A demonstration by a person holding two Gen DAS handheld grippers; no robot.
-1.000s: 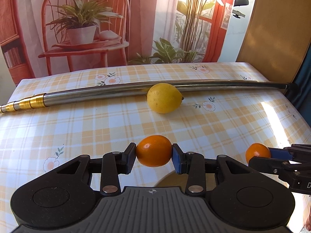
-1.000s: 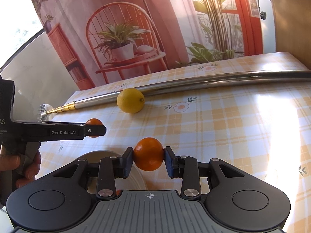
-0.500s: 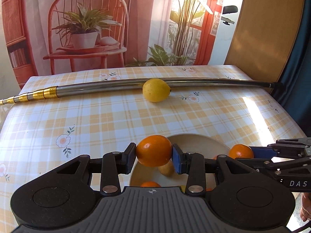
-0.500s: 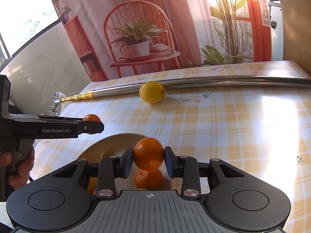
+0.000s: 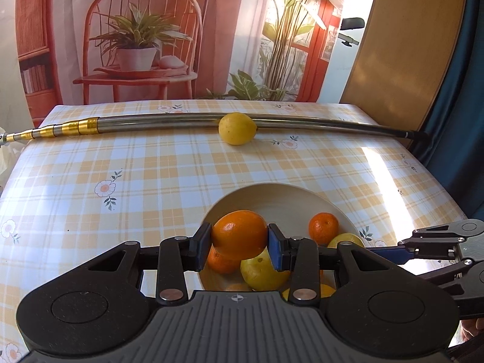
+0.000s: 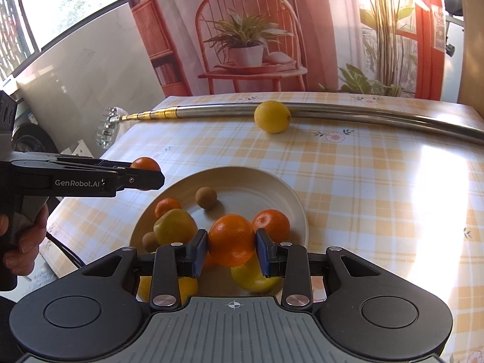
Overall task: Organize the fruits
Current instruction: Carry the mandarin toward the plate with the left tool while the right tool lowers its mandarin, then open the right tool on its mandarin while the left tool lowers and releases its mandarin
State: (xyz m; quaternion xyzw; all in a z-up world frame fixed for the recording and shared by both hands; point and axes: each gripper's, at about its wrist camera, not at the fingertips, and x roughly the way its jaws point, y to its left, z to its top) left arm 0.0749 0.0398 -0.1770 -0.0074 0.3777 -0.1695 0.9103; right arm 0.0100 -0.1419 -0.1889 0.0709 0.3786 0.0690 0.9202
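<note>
We hold a firm, smooth-skinned orange across its middle in the left tool and another orange likewise in the right tool, both above the bowl, where round fruit may roll.

Your left gripper is black with blue pads, and the fruit between them is a bright orange. Your right gripper shows the same black body and blue pads around a second orange fruit. The bowl is plain cream, holding orange, yellow-green and small brown fruits. The lemon is yellow. The pole is silver with gold bands. The worktop cloth is a yellow-and-white check with small pink flowers.
</note>
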